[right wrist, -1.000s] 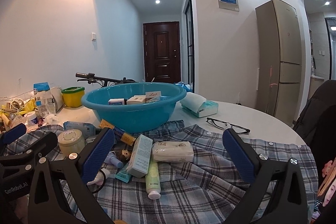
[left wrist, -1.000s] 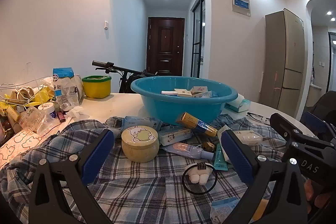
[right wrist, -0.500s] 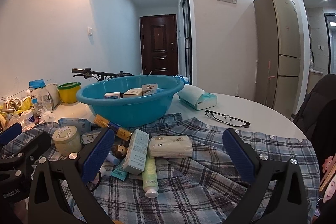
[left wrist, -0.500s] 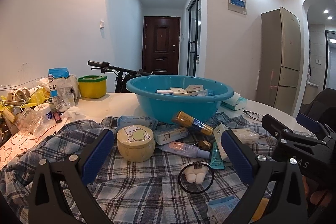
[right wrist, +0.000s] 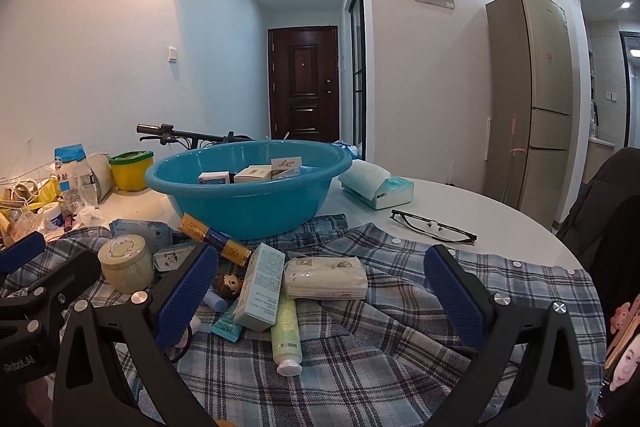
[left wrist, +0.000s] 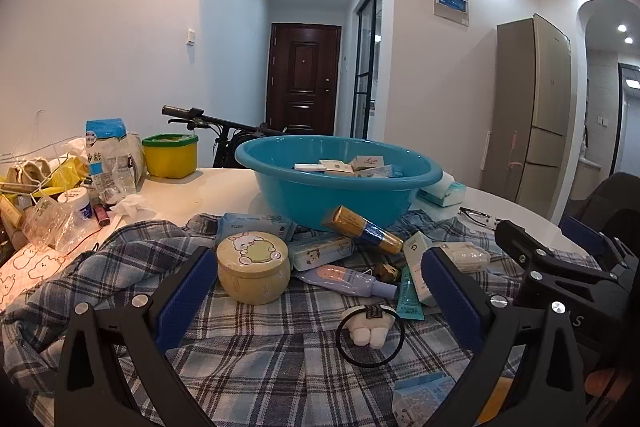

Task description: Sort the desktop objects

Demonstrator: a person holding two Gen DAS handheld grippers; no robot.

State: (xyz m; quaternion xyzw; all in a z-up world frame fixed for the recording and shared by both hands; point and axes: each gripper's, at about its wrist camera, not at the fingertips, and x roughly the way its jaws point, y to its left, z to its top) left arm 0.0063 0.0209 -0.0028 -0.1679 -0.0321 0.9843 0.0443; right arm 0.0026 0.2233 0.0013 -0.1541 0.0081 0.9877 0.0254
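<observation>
Hovering both hand-held grippers, left (left wrist: 316,297) and right (right wrist: 320,291), spread wide and empty over clutter (probably choosing items for the basin (right wrist: 248,203)).

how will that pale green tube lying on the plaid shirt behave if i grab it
The pale green tube looks like soft plastic, so it would probably squash under the fingers. Lying on its side, it may roll when nudged, though the rumpled plaid shirt should slow it. It is probably light.
</observation>
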